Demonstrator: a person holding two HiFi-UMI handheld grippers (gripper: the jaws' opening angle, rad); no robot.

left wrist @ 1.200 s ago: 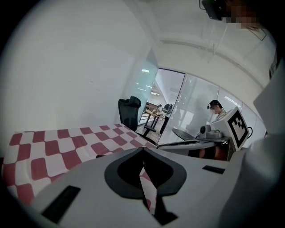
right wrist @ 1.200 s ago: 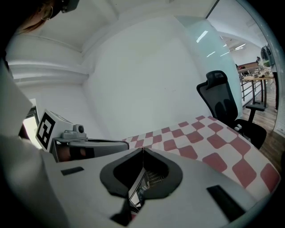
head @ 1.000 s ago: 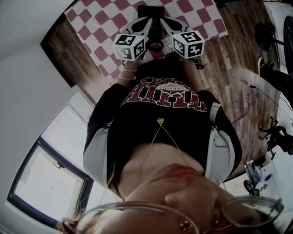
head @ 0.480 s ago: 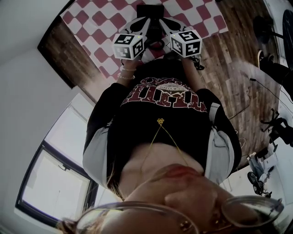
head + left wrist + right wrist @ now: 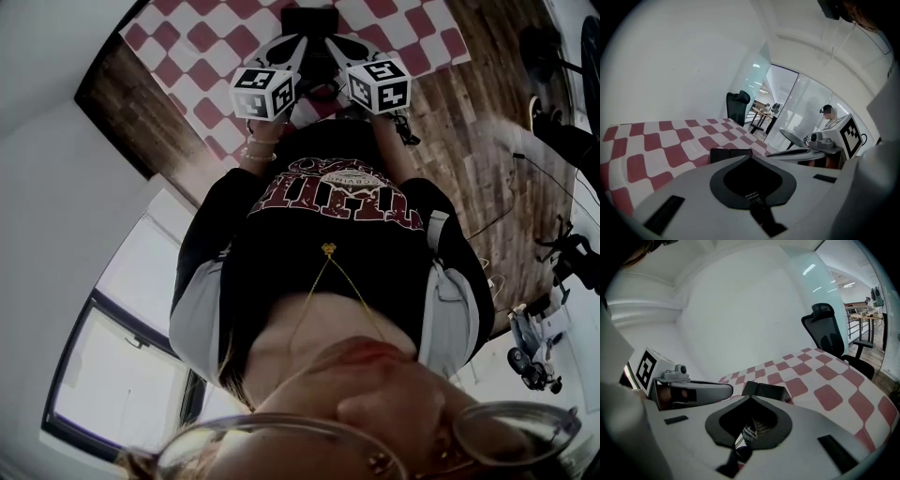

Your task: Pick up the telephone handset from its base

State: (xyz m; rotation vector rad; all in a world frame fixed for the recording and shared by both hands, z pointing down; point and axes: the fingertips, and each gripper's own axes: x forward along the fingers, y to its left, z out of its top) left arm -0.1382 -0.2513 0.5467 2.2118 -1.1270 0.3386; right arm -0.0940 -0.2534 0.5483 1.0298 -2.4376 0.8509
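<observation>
Head view, looking steeply down past my own chest: over the last second almost nothing has moved. My left tool [image 5: 292, 49] and right tool [image 5: 345, 49] hang side by side, close together, above the red-and-white checked surface [image 5: 202, 47], just short of the telephone [image 5: 307, 19], a dark block lying on it. Only the framing has drifted slightly, so I judge the reach has hardly begun and the handset is not yet lifted. Left gripper view shows that tool's jaws together with nothing between them, the telephone just beyond their tips. Right gripper view shows the same, though a meshed patch glimpsed through the opening below I cannot identify. No container is in view; the nearest is the base, and I cannot tell handset from base within that block.
</observation>
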